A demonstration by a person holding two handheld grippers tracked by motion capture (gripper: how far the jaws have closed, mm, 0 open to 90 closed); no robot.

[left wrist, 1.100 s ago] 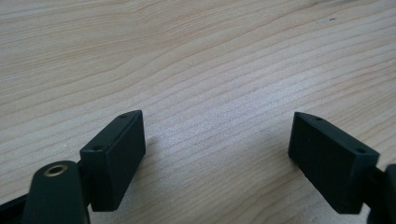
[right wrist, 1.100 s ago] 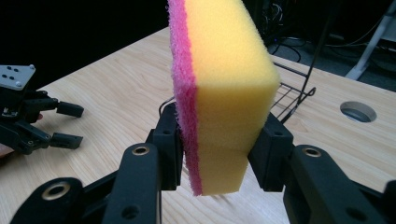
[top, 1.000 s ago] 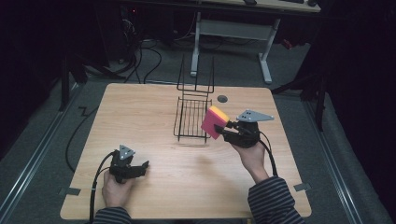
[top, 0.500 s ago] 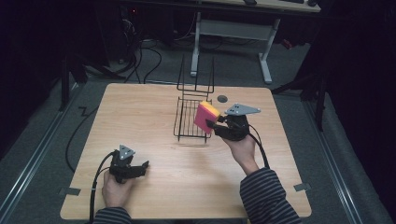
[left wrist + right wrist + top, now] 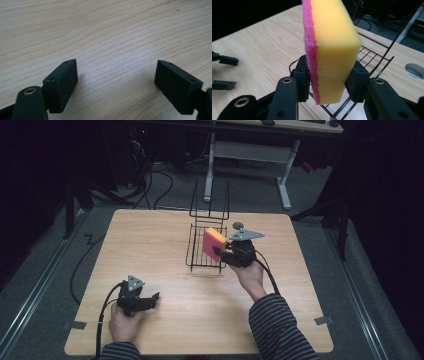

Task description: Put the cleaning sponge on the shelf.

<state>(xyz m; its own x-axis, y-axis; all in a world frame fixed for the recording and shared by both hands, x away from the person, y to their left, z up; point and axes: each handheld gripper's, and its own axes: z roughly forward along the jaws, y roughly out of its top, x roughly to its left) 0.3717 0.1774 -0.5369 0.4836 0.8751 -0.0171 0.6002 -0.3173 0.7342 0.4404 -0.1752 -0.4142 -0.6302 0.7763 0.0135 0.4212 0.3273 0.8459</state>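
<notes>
A yellow sponge with a pink scouring side (image 5: 214, 243) (image 5: 332, 50) is held upright in my right gripper (image 5: 220, 253) (image 5: 329, 78), which is shut on it. Sponge and gripper hang over the right part of a black wire rack (image 5: 202, 249) (image 5: 375, 53) at the table's middle. Whether the sponge touches the rack cannot be told. My left gripper (image 5: 152, 299) (image 5: 116, 80) rests low over bare wood near the front left, open, with nothing between its jaws.
The wooden table (image 5: 150, 245) carries a small round grey disc (image 5: 238, 225) (image 5: 415, 70) behind the rack. A person's striped sleeve (image 5: 280, 330) comes in from the front right. Dark floor, cables and a desk frame (image 5: 250, 155) lie beyond the far edge.
My right gripper has carried the sponge left and slightly forward, from beside the rack's right edge to over the rack. The left gripper has stayed put.
</notes>
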